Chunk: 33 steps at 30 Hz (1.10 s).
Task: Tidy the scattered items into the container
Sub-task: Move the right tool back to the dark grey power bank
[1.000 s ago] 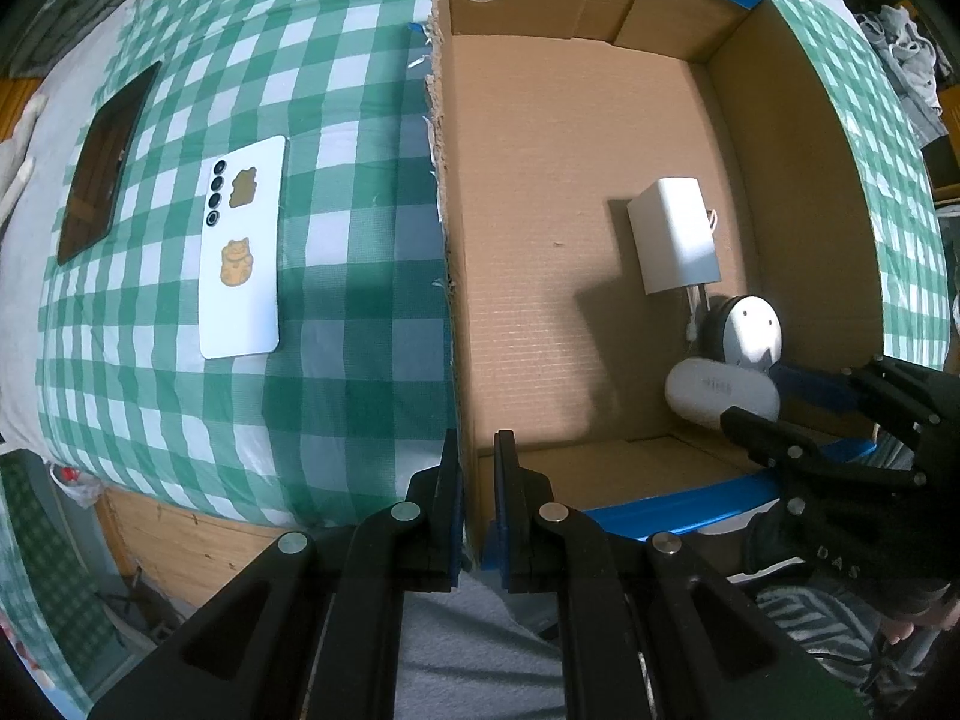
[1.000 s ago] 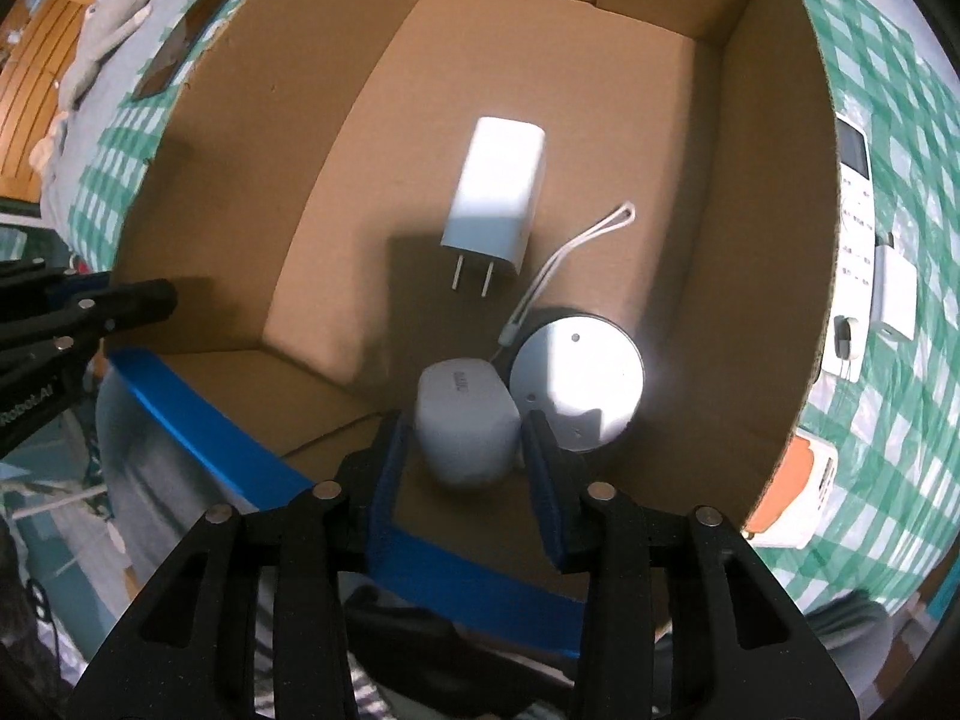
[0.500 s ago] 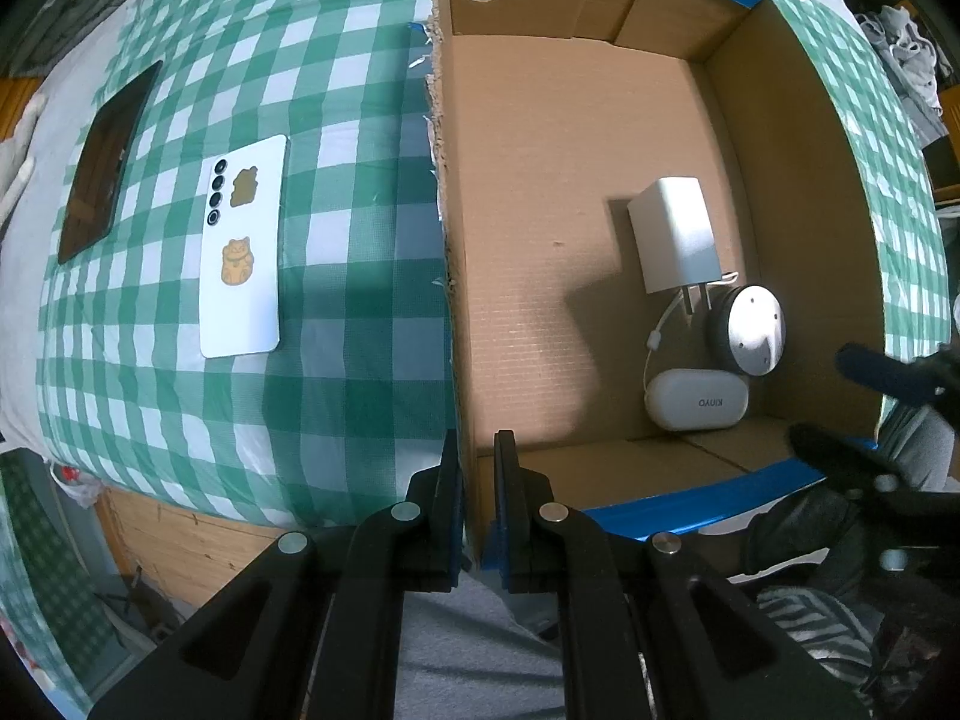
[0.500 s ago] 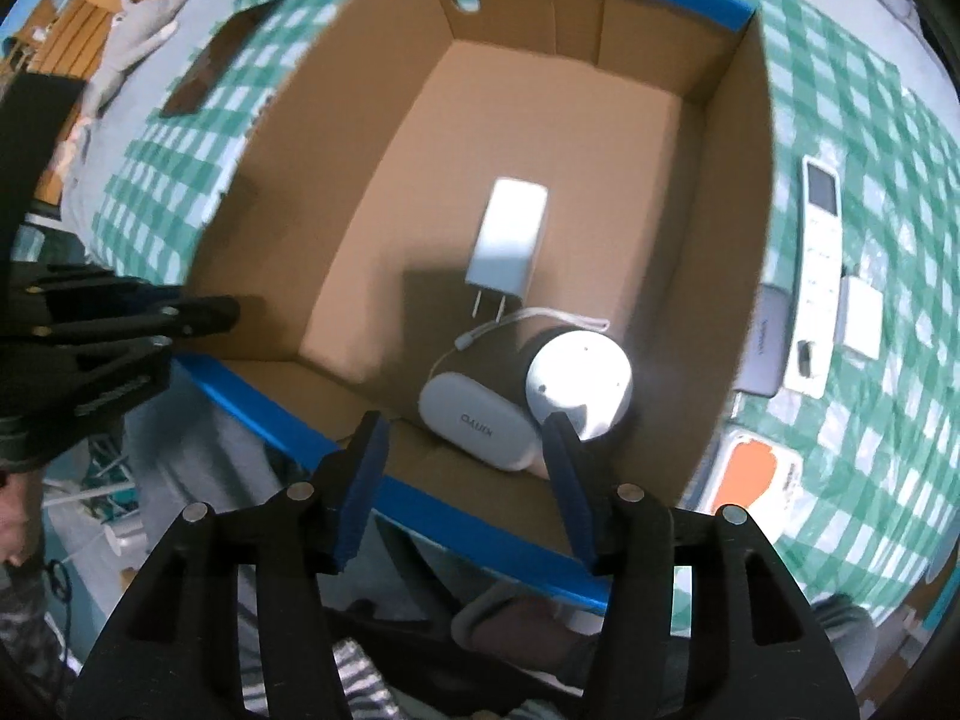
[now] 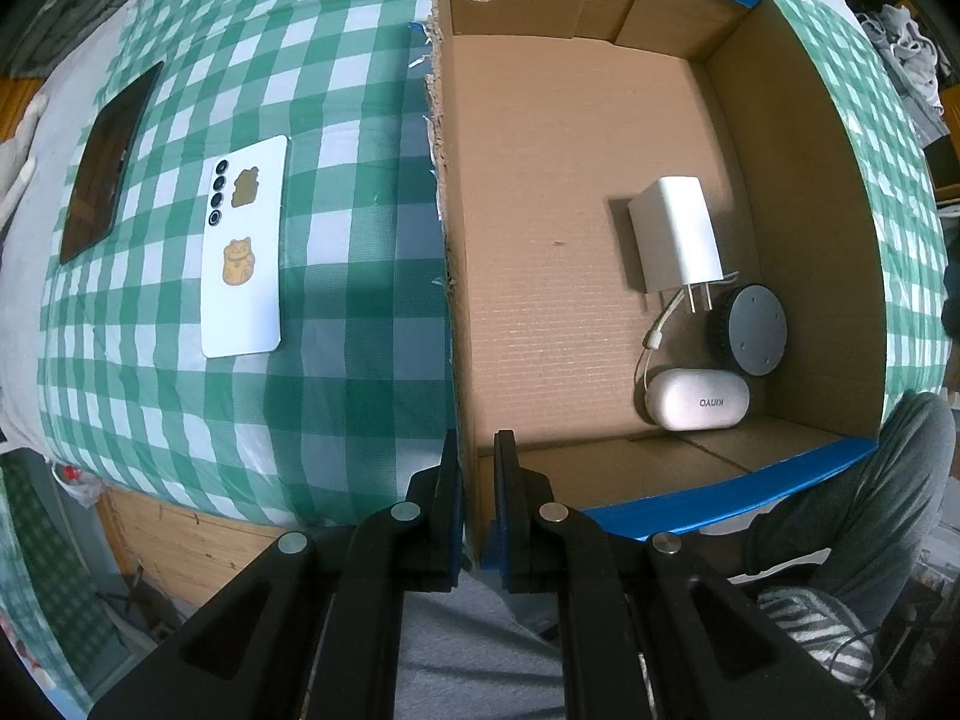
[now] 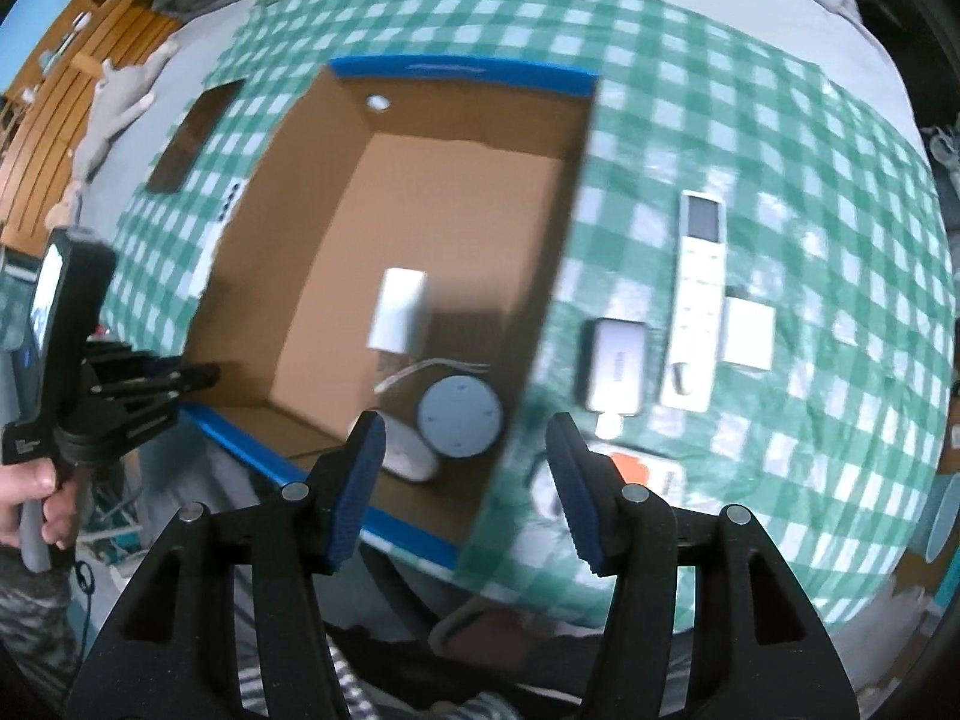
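Progress is partial: the brown cardboard box (image 5: 600, 300) holds a white plug charger (image 5: 675, 234), a grey round speaker (image 5: 753, 330) and a white oval case (image 5: 699, 399). On the green checked cloth (image 6: 750, 138) remain a white remote (image 6: 696, 294), a white phone (image 5: 243, 246) and smaller items. The right claw (image 6: 465, 480), whose jaws have just been opening, is empty; the left claw (image 5: 477, 510) pinches the box wall.

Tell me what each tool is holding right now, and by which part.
The left tool is shut on the cardboard box, clamping its side wall at the near corner. The right tool holds nothing; its jaws have just been opening above the box.

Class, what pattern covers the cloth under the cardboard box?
Green-and-white checks on the cloth; clearest in the left wrist view.
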Tool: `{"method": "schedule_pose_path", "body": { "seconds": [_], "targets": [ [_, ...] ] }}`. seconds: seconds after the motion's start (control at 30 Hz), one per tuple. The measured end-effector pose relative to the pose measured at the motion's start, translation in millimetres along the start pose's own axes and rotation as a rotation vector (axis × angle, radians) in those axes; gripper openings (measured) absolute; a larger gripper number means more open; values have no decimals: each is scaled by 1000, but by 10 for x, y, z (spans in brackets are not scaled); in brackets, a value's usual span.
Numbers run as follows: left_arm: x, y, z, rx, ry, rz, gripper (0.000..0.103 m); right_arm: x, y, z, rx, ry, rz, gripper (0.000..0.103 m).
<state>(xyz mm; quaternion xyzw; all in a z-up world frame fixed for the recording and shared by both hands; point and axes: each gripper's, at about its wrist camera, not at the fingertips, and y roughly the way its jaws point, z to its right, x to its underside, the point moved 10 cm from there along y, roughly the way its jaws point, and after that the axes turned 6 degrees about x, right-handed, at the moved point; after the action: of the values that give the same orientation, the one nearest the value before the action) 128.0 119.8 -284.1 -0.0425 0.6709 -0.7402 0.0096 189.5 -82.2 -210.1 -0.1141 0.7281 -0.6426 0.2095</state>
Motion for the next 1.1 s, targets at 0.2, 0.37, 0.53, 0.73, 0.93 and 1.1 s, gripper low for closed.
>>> {"method": "schedule_pose_path", "body": {
  "seconds": [0.2,0.37,0.53,0.73,0.93,1.1],
  "targets": [
    [1,2,5,1,-2,-1,7,-2,48,272,29,22,-23,56],
    [6,-10,-6,-1,1,-1,7,-20,146,512,40,59,-46,56],
    [7,-11,2,-2,1,1,7,-20,419,769,41,110,-93,56],
    [10,-20,-4,0,1,-3,7,-14,752,815,2,132,-140,56],
    [11,-17,1,2,-1,-2,7,-42,999,834,-3,146,-160,56],
    [18,-30,-3,4,-3,-3,7,-71,1097,793,-15,138,-168,56]
  ]
}}
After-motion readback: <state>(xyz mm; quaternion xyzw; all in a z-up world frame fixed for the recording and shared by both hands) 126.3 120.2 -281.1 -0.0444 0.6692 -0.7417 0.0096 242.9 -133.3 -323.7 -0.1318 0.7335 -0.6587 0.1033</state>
